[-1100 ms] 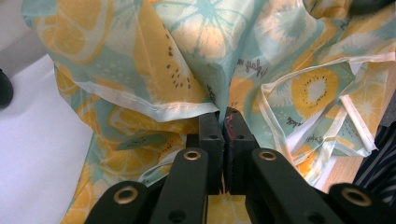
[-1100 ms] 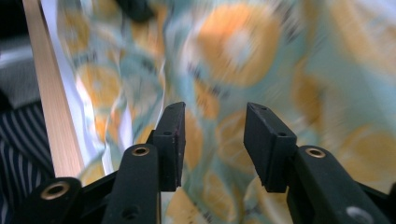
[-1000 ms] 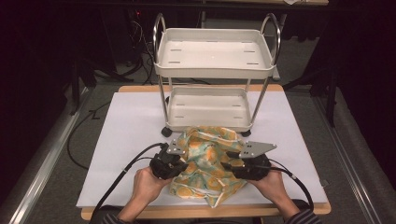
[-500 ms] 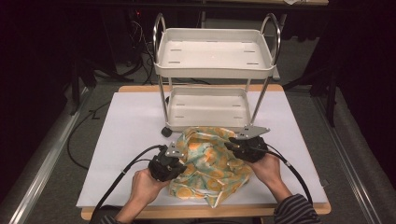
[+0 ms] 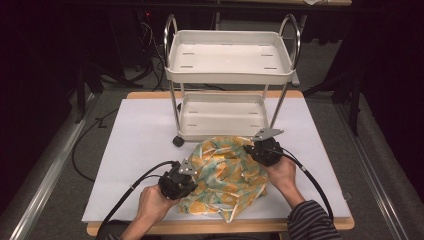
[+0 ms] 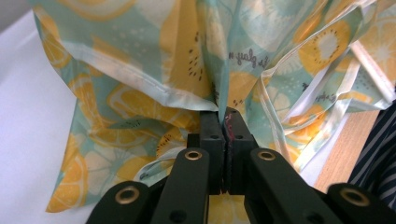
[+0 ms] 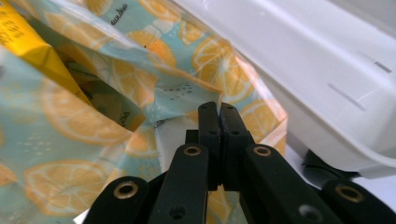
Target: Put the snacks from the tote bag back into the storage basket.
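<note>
A cloth bag (image 5: 227, 175) printed with orange and lemon slices on teal lies crumpled on the white mat, just in front of the cart. My left gripper (image 5: 195, 171) is at its near left side, shut on a fold of the fabric (image 6: 219, 70); the jaws (image 6: 225, 116) pinch it tight. My right gripper (image 5: 249, 150) is at the bag's far right edge beside the cart's lower tray. Its jaws have just been closing and now stand shut (image 7: 218, 109) on a thin edge of the bag (image 7: 182, 98).
A white two-tier cart (image 5: 230, 75) with chrome posts stands at the back of the mat, its lower tray (image 7: 327, 84) close to my right gripper and a black wheel (image 5: 178, 141) near the bag. The table's wooden front edge (image 5: 250, 227) runs under the hands.
The right hand has moved away from the front edge toward the cart, to the bag's far right edge, and its jaws have shut there. The left hand has stayed put.
</note>
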Available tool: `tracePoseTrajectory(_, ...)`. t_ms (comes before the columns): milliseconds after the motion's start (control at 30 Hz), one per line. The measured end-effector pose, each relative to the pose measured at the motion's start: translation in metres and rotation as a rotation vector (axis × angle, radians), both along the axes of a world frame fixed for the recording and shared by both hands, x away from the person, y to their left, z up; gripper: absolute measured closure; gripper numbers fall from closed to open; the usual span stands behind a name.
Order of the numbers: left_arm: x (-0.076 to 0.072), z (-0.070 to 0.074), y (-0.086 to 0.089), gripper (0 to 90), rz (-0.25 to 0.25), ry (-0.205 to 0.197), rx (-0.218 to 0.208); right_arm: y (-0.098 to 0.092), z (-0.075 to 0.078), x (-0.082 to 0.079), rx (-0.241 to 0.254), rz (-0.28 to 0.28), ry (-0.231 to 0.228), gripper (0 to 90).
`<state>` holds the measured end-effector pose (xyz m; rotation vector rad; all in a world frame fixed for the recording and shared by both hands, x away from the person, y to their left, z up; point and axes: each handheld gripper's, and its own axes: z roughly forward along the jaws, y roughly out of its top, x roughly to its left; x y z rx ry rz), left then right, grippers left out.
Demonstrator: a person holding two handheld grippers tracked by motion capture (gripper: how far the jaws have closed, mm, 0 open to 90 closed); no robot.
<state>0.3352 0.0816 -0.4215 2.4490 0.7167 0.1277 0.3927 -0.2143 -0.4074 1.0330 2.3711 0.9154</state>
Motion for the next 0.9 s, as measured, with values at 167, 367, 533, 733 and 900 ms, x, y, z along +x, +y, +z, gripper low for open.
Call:
tracePoseTrajectory(167, 0.001, -0.004, 0.0, 88.9, -0.001, 0.005, 0.011, 0.004, -0.009, 0.006, -0.006, 0.0, 0.034, 90.0)
tracePoseTrajectory(367, 0.0, -0.006, 0.004, 89.0, -0.002, 0.01, 0.021, 0.004, -0.009, 0.008, 0.042, 0.001, 0.039, 90.0)
tracePoseTrajectory(533, 0.004, -0.01, 0.009, 88.8, 0.016, 0.053, 0.015, 0.004, 0.0, 0.001, 0.074, 0.028, 0.022, 89.9)
tracePoseTrajectory(733, 0.011, -0.015, 0.011, 88.7, 0.034, 0.09, 0.036, 0.007, -0.001, -0.001, 0.063, 0.048, 0.027, 89.9)
tracePoseTrajectory(900, 0.016, -0.02, 0.015, 88.7, 0.062, 0.117, 0.06, 0.011, -0.011, 0.003, 0.029, 0.052, 0.077, 89.9)
